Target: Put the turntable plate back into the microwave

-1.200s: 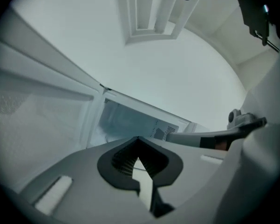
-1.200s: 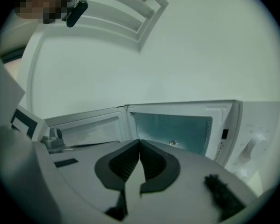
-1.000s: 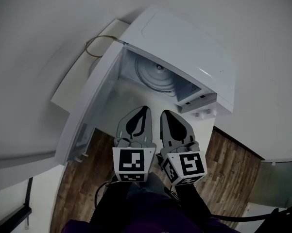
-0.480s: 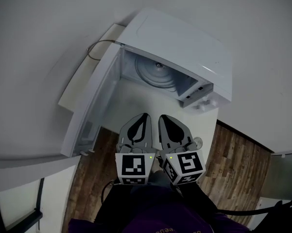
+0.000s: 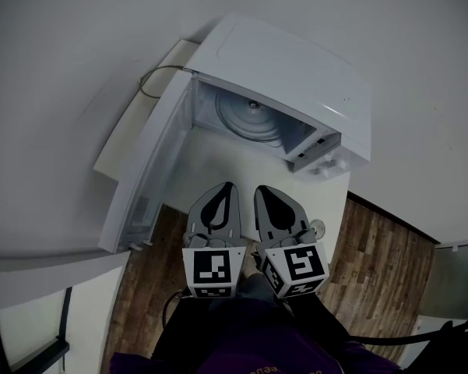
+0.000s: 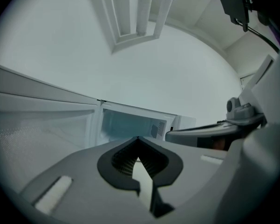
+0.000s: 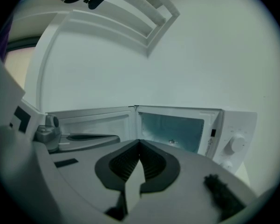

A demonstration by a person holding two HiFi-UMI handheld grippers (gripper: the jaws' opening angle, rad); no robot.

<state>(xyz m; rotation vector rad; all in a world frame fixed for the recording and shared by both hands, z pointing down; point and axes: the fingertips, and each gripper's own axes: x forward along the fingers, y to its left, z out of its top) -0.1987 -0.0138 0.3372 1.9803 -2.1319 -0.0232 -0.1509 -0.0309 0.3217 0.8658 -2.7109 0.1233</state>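
Observation:
The white microwave (image 5: 296, 76) stands on a white counter with its door (image 5: 152, 158) swung wide open to the left. The round glass turntable plate (image 5: 253, 119) lies flat inside the cavity. My left gripper (image 5: 228, 185) and right gripper (image 5: 261, 188) hover side by side in front of the opening, both shut and holding nothing, clear of the microwave. The left gripper view shows the open cavity (image 6: 130, 125) straight beyond the left gripper's (image 6: 138, 138) closed tips. In the right gripper view the cavity (image 7: 172, 127) sits just past the right gripper's (image 7: 139, 141) closed tips.
The microwave's control panel with knobs (image 7: 233, 144) is right of the cavity. The white counter (image 5: 210, 158) ends near my grippers, with wooden floor (image 5: 374, 263) below. A cable loop (image 5: 152, 80) lies behind the microwave by the white wall.
Both grippers have drawn back a little from the microwave opening, still shut and side by side. The plate and door have not moved.

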